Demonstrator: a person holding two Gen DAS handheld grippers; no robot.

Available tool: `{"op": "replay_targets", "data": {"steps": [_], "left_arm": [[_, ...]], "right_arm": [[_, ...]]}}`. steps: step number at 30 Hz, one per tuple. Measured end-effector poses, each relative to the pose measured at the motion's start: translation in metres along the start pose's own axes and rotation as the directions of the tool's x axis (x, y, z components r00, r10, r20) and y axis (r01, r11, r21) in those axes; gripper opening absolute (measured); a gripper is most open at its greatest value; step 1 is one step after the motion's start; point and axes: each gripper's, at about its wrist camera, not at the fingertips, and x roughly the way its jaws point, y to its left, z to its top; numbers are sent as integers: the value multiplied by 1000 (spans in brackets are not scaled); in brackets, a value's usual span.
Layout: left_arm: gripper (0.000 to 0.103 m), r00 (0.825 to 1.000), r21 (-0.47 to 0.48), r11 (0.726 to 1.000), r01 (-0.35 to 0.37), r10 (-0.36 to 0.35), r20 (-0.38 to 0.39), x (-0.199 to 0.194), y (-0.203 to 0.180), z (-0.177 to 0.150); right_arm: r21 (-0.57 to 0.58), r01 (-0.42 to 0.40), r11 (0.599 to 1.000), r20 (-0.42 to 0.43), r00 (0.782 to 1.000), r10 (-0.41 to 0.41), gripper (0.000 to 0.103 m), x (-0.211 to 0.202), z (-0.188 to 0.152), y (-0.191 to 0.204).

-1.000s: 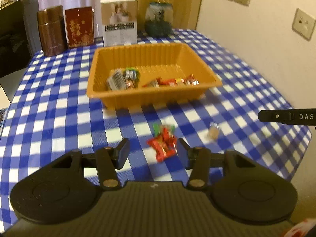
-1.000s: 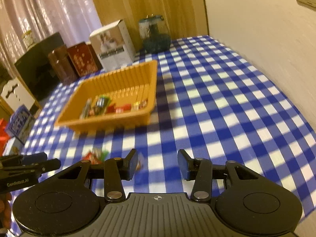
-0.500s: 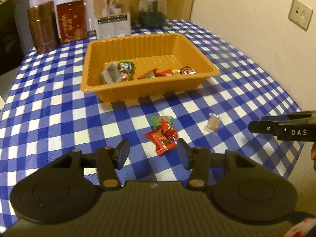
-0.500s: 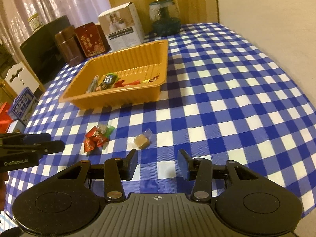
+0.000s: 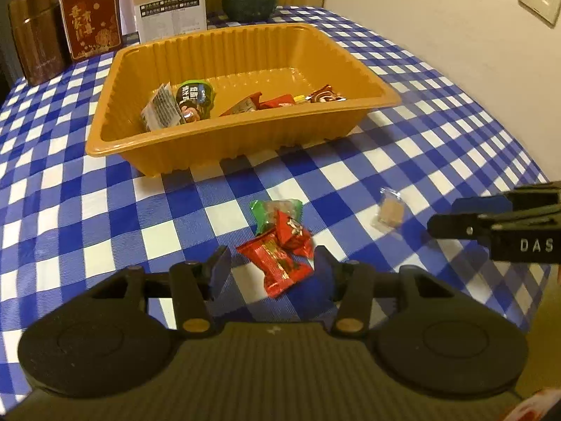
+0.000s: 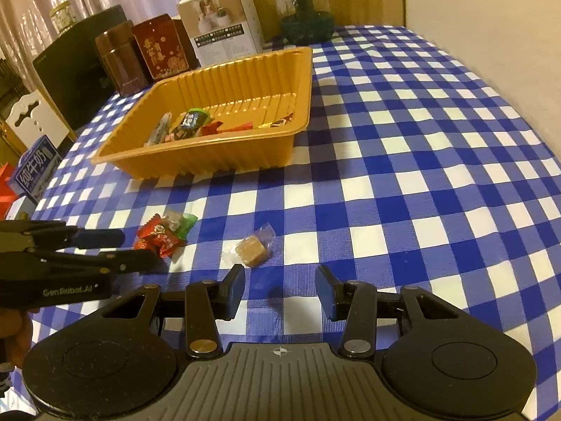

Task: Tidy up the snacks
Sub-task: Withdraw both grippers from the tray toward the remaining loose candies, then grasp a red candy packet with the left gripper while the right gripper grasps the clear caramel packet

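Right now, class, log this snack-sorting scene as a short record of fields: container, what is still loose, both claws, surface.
container: orange tray, several wrapped snacks inside
loose pile: red packets with a green wrapper, on the cloth before the tray
loose single: brown candy in clear wrap, apart from the pile
left claw: open, red packets between its fingers, not gripped
right claw: open, empty, brown candy just ahead
surface: blue checked tablecloth
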Motion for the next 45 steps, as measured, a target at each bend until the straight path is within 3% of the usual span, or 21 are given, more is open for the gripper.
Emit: {"op": "replay_targets", "data": {"steps": [3,8,30,37,45], "left_arm": [[46,1000,-8,1000,-2,3,4,4,3,0],[29,1000,-5,1000,-23,23,4,0,10,-5],[30,994,-66,993,-99,102,44,-23,40,-24],[30,994,-79,992,-96,99,43,-24,45,-28],[30,994,-84,992,-95,100,51,-23,47,-29]], "right_arm": [[5,1,1000,-5,1000,-1,45,5,-1,-2],[3,5,1000,-11,1000,-5,45,9,-1,-3],[-92,-38,995,-46,998,34,45,36,13,25],[-87,-99,991,-39,995,96,45,50,27,28],[-128,-6,992,2,1000,6,45,47,14,40]]}}
